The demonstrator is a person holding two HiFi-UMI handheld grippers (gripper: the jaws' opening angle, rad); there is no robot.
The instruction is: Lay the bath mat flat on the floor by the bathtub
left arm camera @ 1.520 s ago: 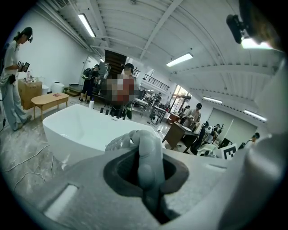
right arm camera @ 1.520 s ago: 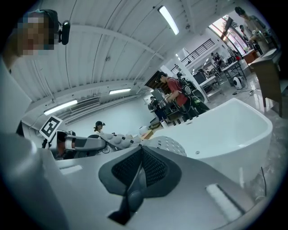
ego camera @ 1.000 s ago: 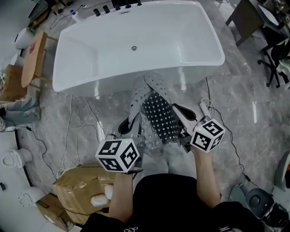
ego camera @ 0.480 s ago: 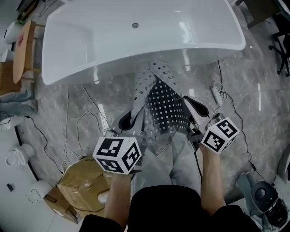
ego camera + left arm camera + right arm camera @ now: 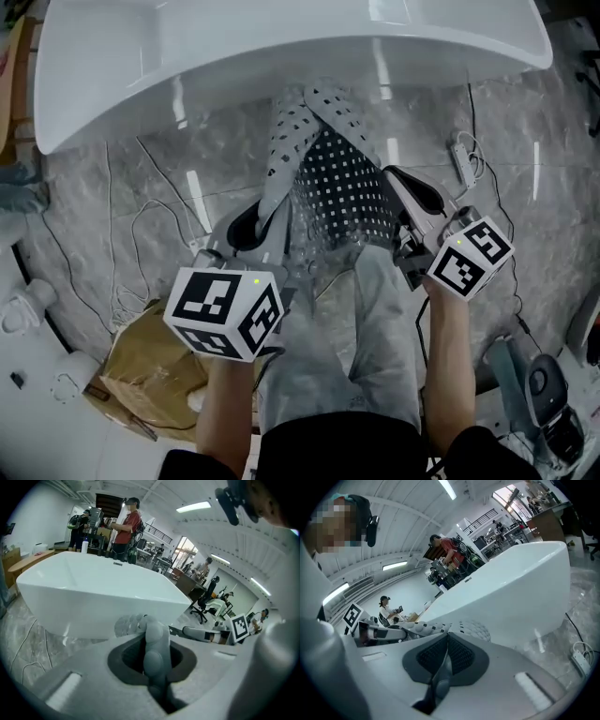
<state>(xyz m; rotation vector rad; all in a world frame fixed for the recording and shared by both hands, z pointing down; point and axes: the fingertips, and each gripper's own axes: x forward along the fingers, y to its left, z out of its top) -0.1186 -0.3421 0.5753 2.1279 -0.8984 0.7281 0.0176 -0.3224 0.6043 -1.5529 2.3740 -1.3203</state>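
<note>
The grey bath mat [image 5: 330, 178], dotted with holes, hangs crumpled and twisted between my two grippers, over the marble floor [image 5: 112, 197] just in front of the white bathtub [image 5: 281, 47]. My left gripper [image 5: 247, 232] is shut on the mat's left edge, with a fold of the mat [image 5: 151, 654] pinched between its jaws. On the other side, my right gripper [image 5: 415, 199] is shut on the right edge, and a thin fold of the mat [image 5: 442, 667] shows in its jaws. The mat's far end [image 5: 464, 629] lies toward the tub wall [image 5: 511, 592].
A cardboard box [image 5: 150, 366] sits on the floor at the left. Thin cables [image 5: 141, 225] trail over the floor, and a power strip [image 5: 464, 155] lies at the right. A grey machine [image 5: 544, 394] stands at the bottom right. My grey trouser legs [image 5: 375, 347] are under the grippers. People stand beyond the tub [image 5: 126, 522].
The tub has slid toward the top of the head view as the view tipped down. Both grippers keep their hold on the mat and have drawn slightly further apart.
</note>
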